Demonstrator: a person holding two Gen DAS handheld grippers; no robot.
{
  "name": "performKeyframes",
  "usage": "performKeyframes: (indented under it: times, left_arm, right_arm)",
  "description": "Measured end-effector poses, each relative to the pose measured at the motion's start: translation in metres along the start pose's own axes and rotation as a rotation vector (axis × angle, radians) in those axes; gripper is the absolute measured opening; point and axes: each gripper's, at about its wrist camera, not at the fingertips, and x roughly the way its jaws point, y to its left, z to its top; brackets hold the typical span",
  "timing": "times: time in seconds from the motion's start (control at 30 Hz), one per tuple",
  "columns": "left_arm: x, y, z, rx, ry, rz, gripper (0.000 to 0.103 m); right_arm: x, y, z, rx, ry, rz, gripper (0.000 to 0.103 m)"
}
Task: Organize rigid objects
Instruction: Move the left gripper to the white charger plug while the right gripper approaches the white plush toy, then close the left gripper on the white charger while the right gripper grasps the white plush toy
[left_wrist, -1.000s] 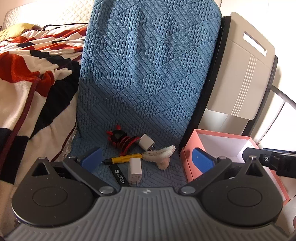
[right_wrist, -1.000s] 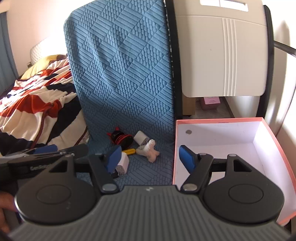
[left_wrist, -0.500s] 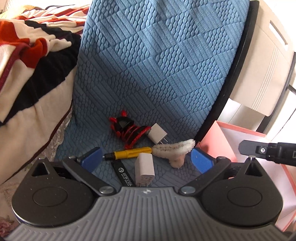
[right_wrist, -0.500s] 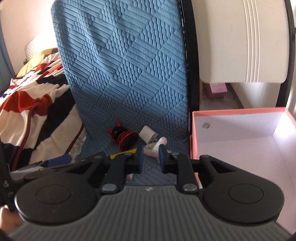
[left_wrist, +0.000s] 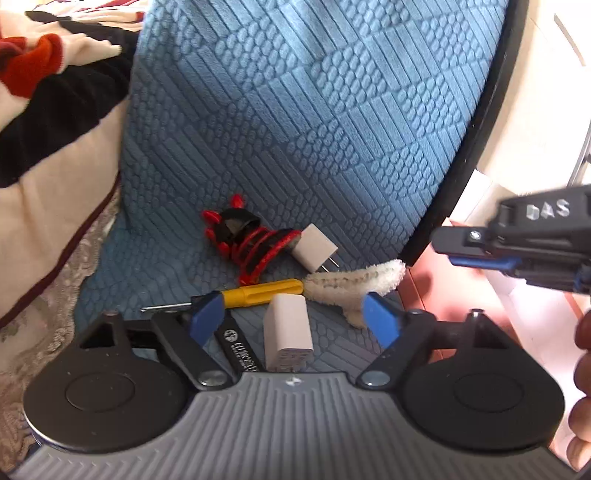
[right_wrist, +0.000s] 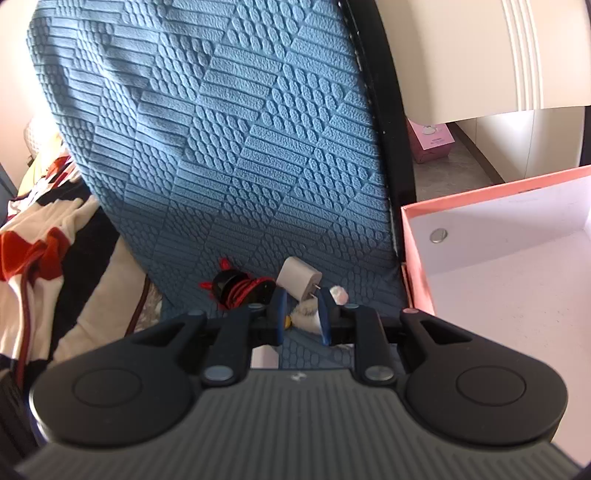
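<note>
Small items lie on a blue textured seat cover (left_wrist: 295, 129): a red and black cable bundle (left_wrist: 251, 240), a white charger (left_wrist: 314, 253), a yellow-handled screwdriver (left_wrist: 264, 291), a white fluffy piece (left_wrist: 354, 286), a second white charger (left_wrist: 288, 332) and a black lettered strip (left_wrist: 240, 350). My left gripper (left_wrist: 291, 319) hangs low over them with its jaws closing. The second charger stands between the pads, untouched. My right gripper (right_wrist: 302, 317) is shut with nothing in it. It hovers at the right by the pink box (right_wrist: 480, 192), with the fluffy piece (right_wrist: 308, 314) seen beyond its pads.
The pink box has a white inside and a small silver disc (right_wrist: 439, 235) on its far wall. A striped red, black and white blanket (left_wrist: 37, 110) lies to the left. A cream panel (right_wrist: 480, 55) and the black chair frame (right_wrist: 388, 129) stand behind.
The left gripper has sunk closer to the items and its jaws have narrowed. The right gripper's jaws went from open to shut, and it came down and nearer the seat.
</note>
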Motion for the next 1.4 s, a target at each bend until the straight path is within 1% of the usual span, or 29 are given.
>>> performKeyframes:
  times: [0.07,0.17,0.2,0.27,0.3,0.47,0.57,0.6,0.67,0.73,0.77,0.8,0.83,0.97,1.03,1.23,1.4]
  left_arm:
    - [0.010,-0.003,-0.004,0.021,0.025,0.013,0.070]
    - [0.025,-0.004,-0.011,0.028,0.064,0.025,0.061]
    - [0.028,-0.003,-0.014,0.028,0.075,0.027,0.059]
    - [0.035,0.001,-0.018,0.029,0.085,0.031,0.053]
    - [0.038,0.003,-0.020,0.030,0.089,0.027,0.051]
    - [0.048,0.008,-0.024,0.050,0.083,0.008,0.051]
    - [0.057,0.010,-0.029,0.041,0.112,0.003,0.050]
    - [0.061,0.011,-0.031,0.039,0.127,0.013,0.049]
    - [0.063,0.010,-0.033,0.042,0.132,0.013,0.042]
    - [0.061,0.010,-0.030,0.027,0.152,0.010,0.041]
    - [0.058,0.010,-0.028,0.022,0.147,-0.001,0.041]
    - [0.055,0.010,-0.027,0.020,0.136,-0.005,0.040]
    - [0.052,0.010,-0.026,0.015,0.132,-0.004,0.037]
    - [0.047,0.015,-0.025,-0.018,0.139,-0.007,0.034]
    - [0.045,0.017,-0.026,-0.038,0.142,-0.008,0.033]
    - [0.027,0.024,-0.031,-0.075,0.150,0.003,0.032]
    - [0.004,0.031,-0.044,-0.108,0.156,0.008,0.032]
  right_arm:
    - [0.008,-0.001,0.001,0.013,0.016,0.004,0.022]
    - [0.022,-0.003,0.005,0.035,0.045,-0.007,0.022]
    - [0.025,-0.005,0.006,0.049,0.053,-0.011,0.022]
    - [0.032,-0.009,0.007,0.075,0.064,-0.027,0.023]
    - [0.036,-0.012,0.007,0.086,0.071,-0.032,0.023]
    - [0.057,-0.021,0.005,0.142,0.120,-0.013,0.024]
    - [0.067,-0.023,0.003,0.161,0.130,-0.010,0.024]
    - [0.071,-0.024,0.003,0.172,0.138,-0.012,0.024]
    - [0.076,-0.025,0.001,0.173,0.145,-0.017,0.024]
    - [0.079,-0.024,-0.001,0.150,0.138,-0.025,0.022]
    - [0.078,-0.023,-0.001,0.136,0.128,-0.028,0.021]
    - [0.077,-0.022,-0.002,0.123,0.118,-0.028,0.016]
    - [0.075,-0.021,-0.002,0.112,0.110,-0.028,0.011]
    - [0.065,-0.016,-0.004,0.074,0.095,-0.012,0.008]
    - [0.059,-0.013,-0.005,0.062,0.097,-0.011,0.004]
    - [0.034,-0.005,-0.011,0.016,0.091,0.004,0.003]
    - [0.018,-0.001,-0.014,0.001,0.081,-0.003,0.003]
